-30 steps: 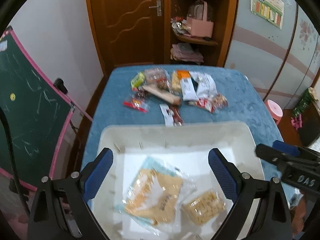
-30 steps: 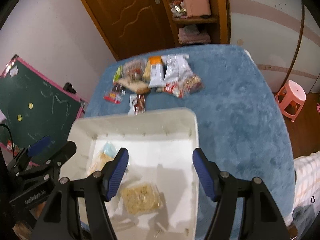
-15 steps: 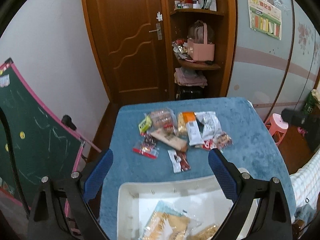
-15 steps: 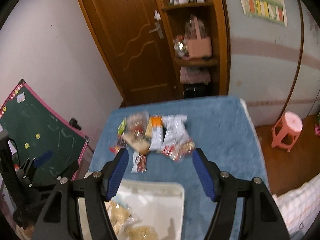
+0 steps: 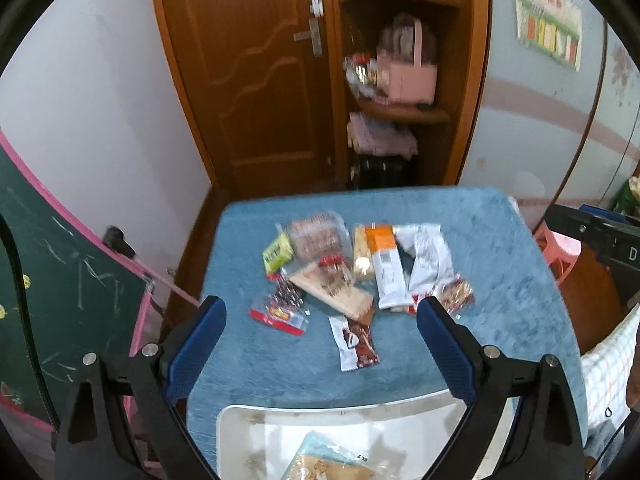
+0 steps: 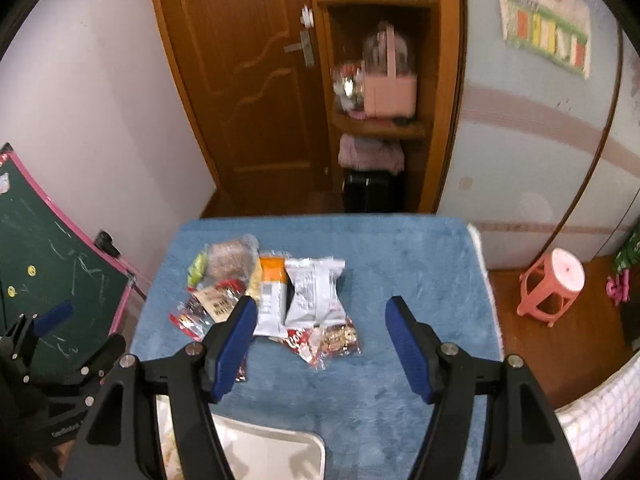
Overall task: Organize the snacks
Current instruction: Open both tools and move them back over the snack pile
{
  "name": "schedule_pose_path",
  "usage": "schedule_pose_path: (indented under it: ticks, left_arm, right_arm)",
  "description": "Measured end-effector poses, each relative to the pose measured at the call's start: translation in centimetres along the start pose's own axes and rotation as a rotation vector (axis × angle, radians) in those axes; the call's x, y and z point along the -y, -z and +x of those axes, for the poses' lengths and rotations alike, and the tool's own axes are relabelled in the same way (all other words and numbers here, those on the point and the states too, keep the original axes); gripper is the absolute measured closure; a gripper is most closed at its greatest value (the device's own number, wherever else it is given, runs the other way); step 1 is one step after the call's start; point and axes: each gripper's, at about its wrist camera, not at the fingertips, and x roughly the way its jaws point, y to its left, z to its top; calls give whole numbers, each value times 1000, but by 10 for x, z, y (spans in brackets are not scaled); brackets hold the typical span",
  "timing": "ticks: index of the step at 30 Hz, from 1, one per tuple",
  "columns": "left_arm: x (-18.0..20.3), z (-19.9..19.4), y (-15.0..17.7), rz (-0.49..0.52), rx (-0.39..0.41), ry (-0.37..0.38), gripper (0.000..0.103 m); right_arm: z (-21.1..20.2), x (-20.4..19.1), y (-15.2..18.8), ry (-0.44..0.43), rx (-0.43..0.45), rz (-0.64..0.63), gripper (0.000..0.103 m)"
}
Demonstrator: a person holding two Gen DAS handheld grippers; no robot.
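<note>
Several snack packets lie in a pile on the blue-covered table [image 5: 500,280]: a green packet [image 5: 278,256], an orange-and-white packet [image 5: 386,268], a white packet [image 5: 430,256], a red-edged clear bag [image 5: 280,308] and a brown-and-white bar [image 5: 356,340]. The white tray [image 5: 320,410] sits at the near edge with a tan snack bag [image 5: 328,464] inside. My left gripper [image 5: 320,308] hangs open above the table, nothing between its blue pads. My right gripper [image 6: 320,304] is also open and empty, above the white packet [image 6: 316,292] and a red nut bag [image 6: 328,338]. Only a corner of the tray [image 6: 272,440] shows there.
A green chalkboard with a pink frame [image 5: 60,280] leans left of the table. Behind the table stand a wooden door [image 5: 260,80] and a shelf with a pink basket [image 5: 408,76]. A pink stool [image 6: 556,284] stands on the floor at right, with a checked cloth [image 6: 600,420] at the near right.
Both grippers have drawn back and risen from over the tray. The snack pile now fills the middle of both views, and the tray has slid to the bottom edge. Jaw widths are unchanged.
</note>
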Motion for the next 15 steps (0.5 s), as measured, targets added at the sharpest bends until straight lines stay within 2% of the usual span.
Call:
schedule_pose_path:
  ticks: [4,9,15]
  left_arm:
    - [6,63,7,-4,-163,29,7]
    - [6,134,27,-62,-341,51,7]
    - [6,184,48,-121,-470,72,8]
  right_arm:
    - [51,10,8,-14,-105,6,35]
    - [115,24,24,-53,-247,45,36]
    - [175,41,44,-76,-367,119,36]
